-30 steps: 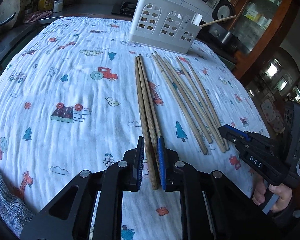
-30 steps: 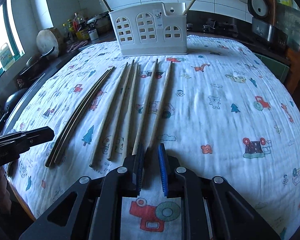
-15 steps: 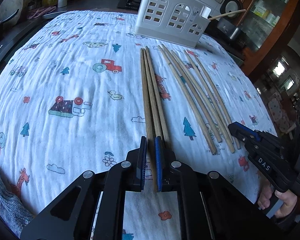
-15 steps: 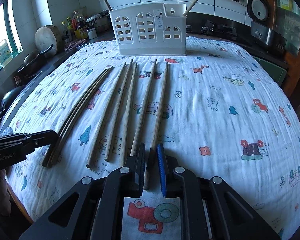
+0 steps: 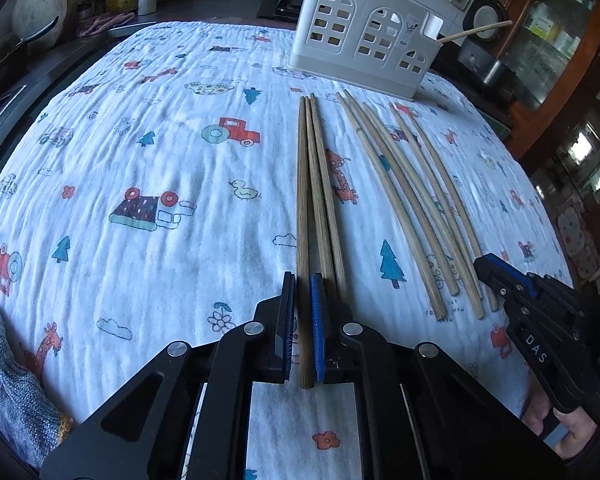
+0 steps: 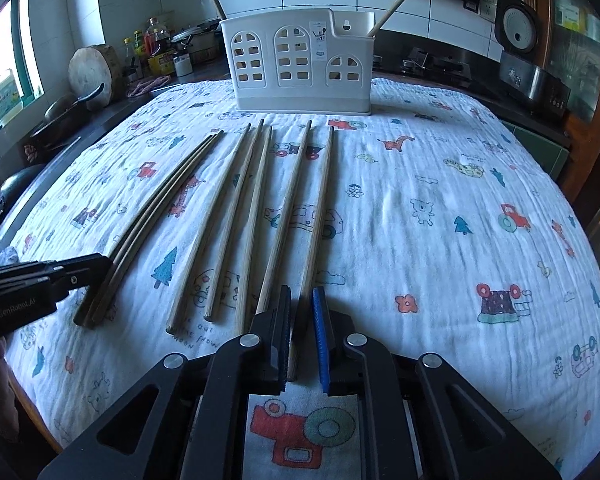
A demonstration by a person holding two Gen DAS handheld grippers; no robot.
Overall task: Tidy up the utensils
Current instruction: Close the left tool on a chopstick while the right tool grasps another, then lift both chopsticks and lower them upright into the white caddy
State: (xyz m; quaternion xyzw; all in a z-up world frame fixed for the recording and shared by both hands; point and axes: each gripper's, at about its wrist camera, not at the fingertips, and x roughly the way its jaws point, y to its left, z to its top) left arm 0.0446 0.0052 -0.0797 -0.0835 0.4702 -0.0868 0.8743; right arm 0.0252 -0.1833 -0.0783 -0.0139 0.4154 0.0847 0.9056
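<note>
A: Your left gripper (image 5: 303,330) was loose around the dark chopsticks (image 5: 314,196) a second ago; now its jaws pinch the near end of the leftmost one; the other two lie on the cloth (image 5: 140,168) just beside it.

B: And your right gripper (image 6: 302,336) has narrowed onto the rightmost pale chopstick (image 6: 315,216); four pale ones rest to its left.

A: So both grasps look made; you can probably lift toward the white holder (image 6: 300,76) at the far edge, where two sticks already stand.
</note>
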